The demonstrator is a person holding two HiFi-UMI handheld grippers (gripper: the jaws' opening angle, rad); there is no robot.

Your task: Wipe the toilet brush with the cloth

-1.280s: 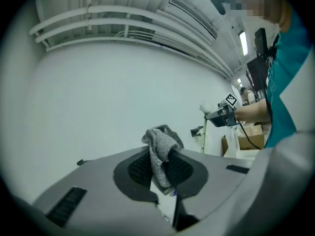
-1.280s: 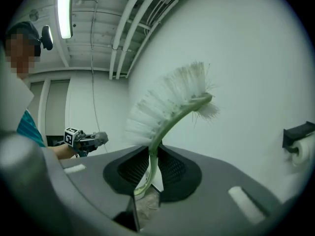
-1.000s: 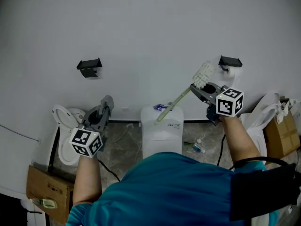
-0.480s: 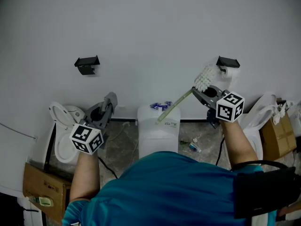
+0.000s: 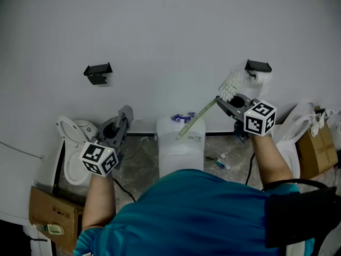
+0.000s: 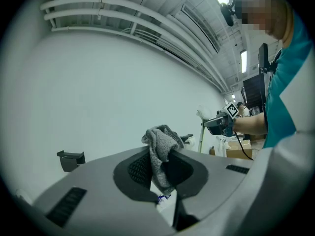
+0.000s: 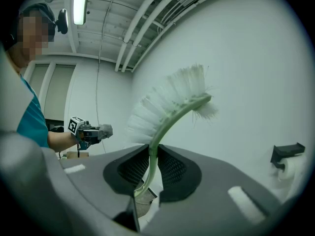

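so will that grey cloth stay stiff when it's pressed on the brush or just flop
Probably floppy: the cloth bunches and folds over above the left tool, with a tail hanging below. Its knitted look suggests it grips rather than slides. Small and likely light, so it should mould around the toilet brush.

Pale green toilet brush [image 5: 209, 108] tilted, white bristles uppermost, grey knitted cloth [image 6: 160, 149] bunched, hanging, well apart from it

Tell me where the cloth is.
The grey cloth is pinched in the left gripper, at the head view's left, apart from the toilet brush.
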